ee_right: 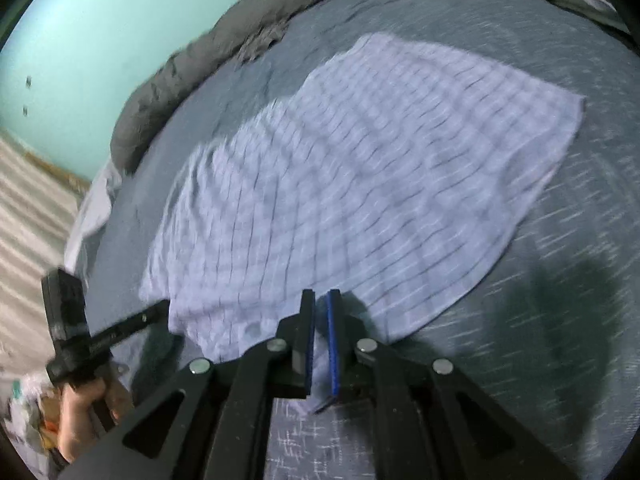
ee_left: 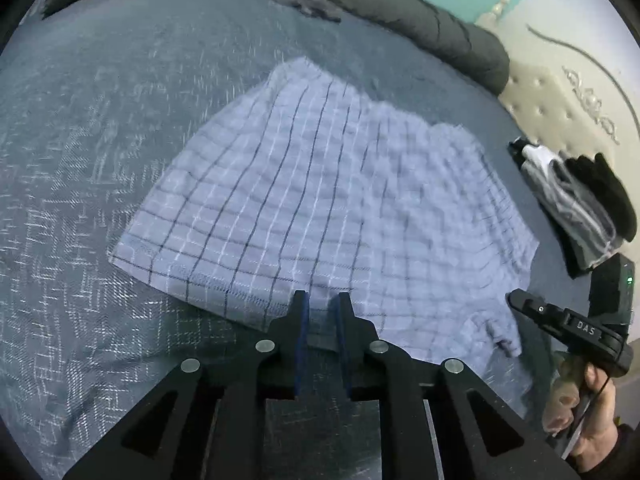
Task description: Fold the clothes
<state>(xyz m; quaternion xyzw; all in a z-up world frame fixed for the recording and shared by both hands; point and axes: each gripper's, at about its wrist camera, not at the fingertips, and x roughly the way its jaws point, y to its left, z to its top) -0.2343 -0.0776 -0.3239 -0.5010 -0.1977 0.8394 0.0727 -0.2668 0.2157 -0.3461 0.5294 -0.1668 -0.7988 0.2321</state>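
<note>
A light blue checked garment [ee_left: 320, 200] lies spread on the grey bedspread [ee_left: 100, 160]; it also shows in the right wrist view [ee_right: 360, 184]. My left gripper [ee_left: 322, 300] is over the garment's near hem, its jaws a narrow gap apart with a fold of cloth between them. My right gripper [ee_right: 321, 300] is at the garment's near edge, its jaws nearly closed with cloth between the blue pads. The right gripper also shows at the right of the left wrist view [ee_left: 516, 300], and the left gripper at the left of the right wrist view [ee_right: 160, 308].
A rolled dark grey duvet [ee_left: 400, 4] runs along the far side of the bed. A pile of black, grey and white clothes [ee_left: 580, 200] lies at the right by a cream tufted headboard [ee_left: 560, 92]. A teal wall [ee_right: 100, 40] is behind.
</note>
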